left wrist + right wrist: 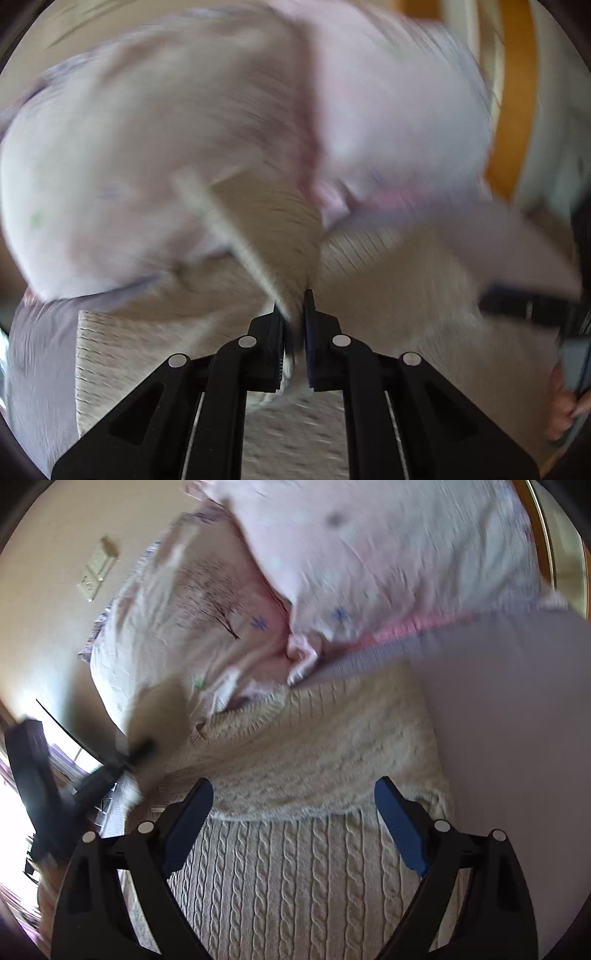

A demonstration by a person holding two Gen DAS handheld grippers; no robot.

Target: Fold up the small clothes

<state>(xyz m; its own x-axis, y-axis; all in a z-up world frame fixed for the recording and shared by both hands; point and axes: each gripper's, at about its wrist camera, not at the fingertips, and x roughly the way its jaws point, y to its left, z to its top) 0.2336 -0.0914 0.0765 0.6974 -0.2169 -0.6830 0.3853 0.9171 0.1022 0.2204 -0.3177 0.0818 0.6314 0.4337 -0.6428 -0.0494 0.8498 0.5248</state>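
A cream cable-knit sweater (288,867) lies on a pale lilac bed sheet (517,738), partly folded over itself. My left gripper (294,325) is shut on a fold of the sweater (280,229) and lifts it, so the knit hangs in front of the camera. My right gripper (293,823) is open and empty, low over the sweater, its blue pads (399,827) on either side of the folded edge. The left gripper also shows in the right wrist view (140,749), blurred, at the sweater's left side.
Two pale pink flowered pillows (369,554) lie at the head of the bed, just beyond the sweater. A beige wall with a switch plate (96,572) is behind. An orange wooden headboard (513,110) stands at the right. The other hand and tool (554,332) are at the right edge.
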